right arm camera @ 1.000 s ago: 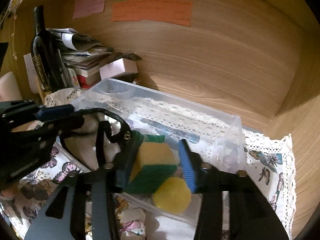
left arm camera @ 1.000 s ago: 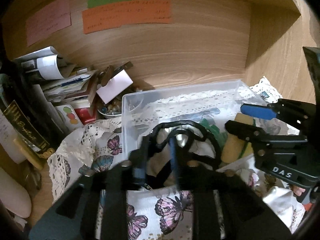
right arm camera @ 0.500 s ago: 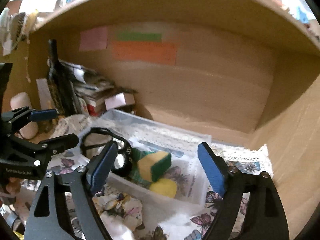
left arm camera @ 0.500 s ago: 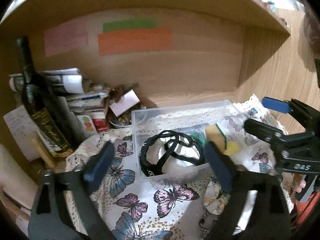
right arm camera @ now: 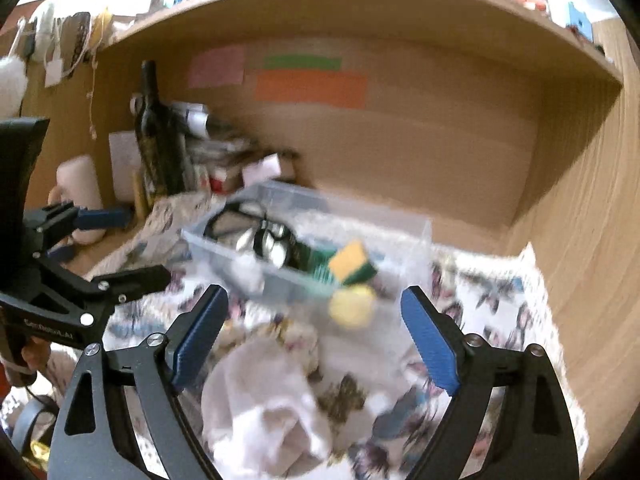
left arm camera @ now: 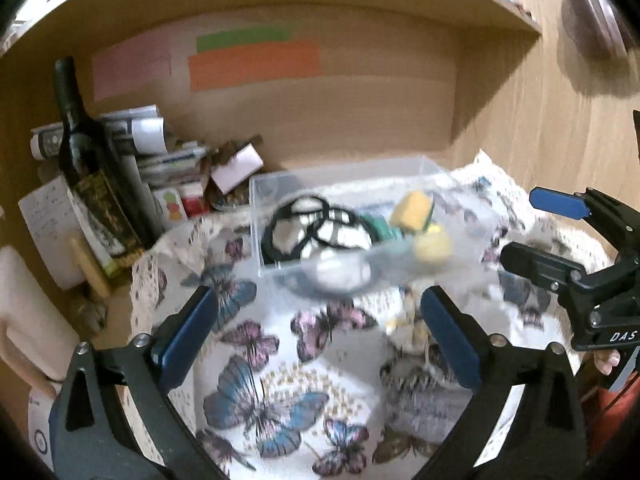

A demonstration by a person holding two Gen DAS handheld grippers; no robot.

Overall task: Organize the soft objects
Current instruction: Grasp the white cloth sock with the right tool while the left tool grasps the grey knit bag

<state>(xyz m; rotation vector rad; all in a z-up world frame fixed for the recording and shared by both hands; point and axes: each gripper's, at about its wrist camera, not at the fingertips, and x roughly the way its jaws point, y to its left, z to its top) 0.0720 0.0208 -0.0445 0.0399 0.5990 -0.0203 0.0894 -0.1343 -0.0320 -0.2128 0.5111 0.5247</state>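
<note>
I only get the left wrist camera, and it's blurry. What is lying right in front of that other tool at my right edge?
Observer: A crumpled white cloth lies on the butterfly tablecloth, below the right gripper and between its open fingers.
Visitor: Is it in the clear box?
Observer: No, it lies outside the clear box, on the side nearer the camera.
Visitor: Anything else hidden from me?
Observer: Paper tags hang on strings at the shelf's upper left.
</note>
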